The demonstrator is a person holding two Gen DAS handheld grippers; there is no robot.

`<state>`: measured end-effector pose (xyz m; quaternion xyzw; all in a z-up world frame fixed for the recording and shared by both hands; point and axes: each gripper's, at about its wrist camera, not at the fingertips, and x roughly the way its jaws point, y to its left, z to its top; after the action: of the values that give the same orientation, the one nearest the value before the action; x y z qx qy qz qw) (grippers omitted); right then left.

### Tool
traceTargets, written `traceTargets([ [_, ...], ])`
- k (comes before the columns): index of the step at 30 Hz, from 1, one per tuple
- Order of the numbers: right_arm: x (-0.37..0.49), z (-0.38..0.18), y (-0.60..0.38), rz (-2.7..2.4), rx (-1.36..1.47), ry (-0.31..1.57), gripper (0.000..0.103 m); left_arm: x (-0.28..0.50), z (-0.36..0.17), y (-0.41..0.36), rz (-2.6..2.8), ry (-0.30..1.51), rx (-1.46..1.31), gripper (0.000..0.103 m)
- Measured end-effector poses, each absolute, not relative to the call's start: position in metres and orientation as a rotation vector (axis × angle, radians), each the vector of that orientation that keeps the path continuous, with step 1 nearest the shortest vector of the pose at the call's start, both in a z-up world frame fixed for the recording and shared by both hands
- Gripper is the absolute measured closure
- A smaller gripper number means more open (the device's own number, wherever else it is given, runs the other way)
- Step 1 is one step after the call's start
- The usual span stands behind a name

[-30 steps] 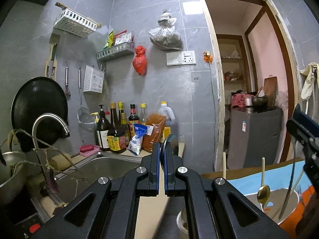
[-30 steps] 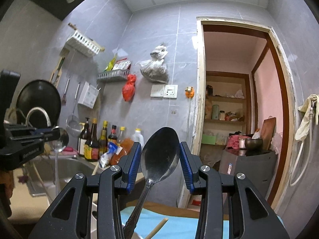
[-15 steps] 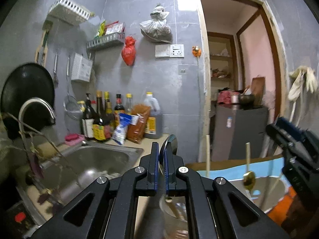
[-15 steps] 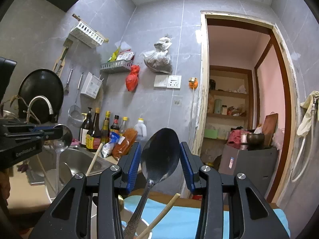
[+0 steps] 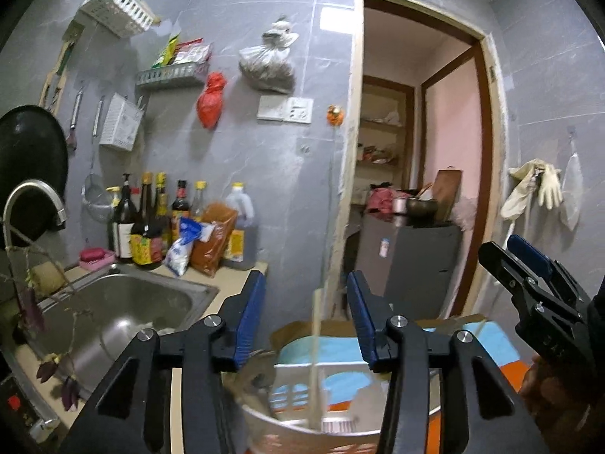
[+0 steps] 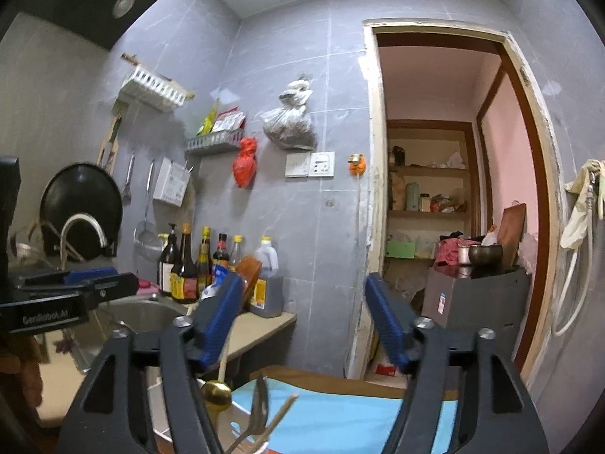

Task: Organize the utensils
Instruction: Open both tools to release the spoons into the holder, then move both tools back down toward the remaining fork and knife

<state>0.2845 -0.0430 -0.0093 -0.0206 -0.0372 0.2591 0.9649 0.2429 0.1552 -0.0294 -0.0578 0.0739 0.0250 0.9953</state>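
Note:
My left gripper (image 5: 306,302) hangs over a pale slotted utensil holder (image 5: 302,431), its jaws opening with no pad pressing on anything. A pale chopstick (image 5: 317,348) stands up out of the holder and shows between the pads. My right gripper (image 6: 304,306) is also opening and holds nothing. Below it a gold spoon (image 6: 215,393), a fork (image 6: 261,405) and a chopstick (image 6: 283,412) stick up, blurred. Each gripper shows in the other's view: the right gripper (image 5: 529,291) at the right edge, the left gripper (image 6: 75,291) at the left edge.
A steel sink (image 5: 124,310) with a curved tap (image 5: 30,196) lies to the left. Sauce bottles (image 5: 151,227) and packets line the back of the counter. A blue cloth (image 6: 340,416) lies under the holder. An open doorway and a grey cabinet (image 5: 408,265) are behind.
Both grippers were shut on spoons; both have opened and the spoons are gone from between the pads. Both hands have risen a little over the holder.

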Motion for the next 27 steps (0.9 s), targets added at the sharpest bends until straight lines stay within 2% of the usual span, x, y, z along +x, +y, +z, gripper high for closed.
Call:
traceTargets([
  [3,0.283,0.003,-0.061,0.505,-0.015,-0.066,0.020,0.244,-0.018,0.142,0.032,0.140,-0.118,0.040],
  [4,0.282,0.007,-0.068,0.496,-0.010,-0.061,0.018,0.243,-0.014,0.137,0.027,0.128,-0.124,0.028],
  [5,0.282,0.010,-0.074,0.488,-0.006,-0.058,0.012,0.242,-0.011,0.133,0.021,0.118,-0.129,0.021],
  [7,0.280,0.016,-0.090,0.467,0.008,-0.057,0.000,0.241,-0.005,0.123,0.003,0.108,-0.137,0.017],
  [11,0.277,0.023,-0.118,0.437,0.017,-0.037,0.000,0.242,0.001,0.102,-0.011,0.109,-0.131,0.006],
  [27,0.263,-0.024,-0.231,0.206,-0.028,0.203,0.000,0.250,-0.043,-0.008,-0.234,0.282,-0.092,0.005],
])
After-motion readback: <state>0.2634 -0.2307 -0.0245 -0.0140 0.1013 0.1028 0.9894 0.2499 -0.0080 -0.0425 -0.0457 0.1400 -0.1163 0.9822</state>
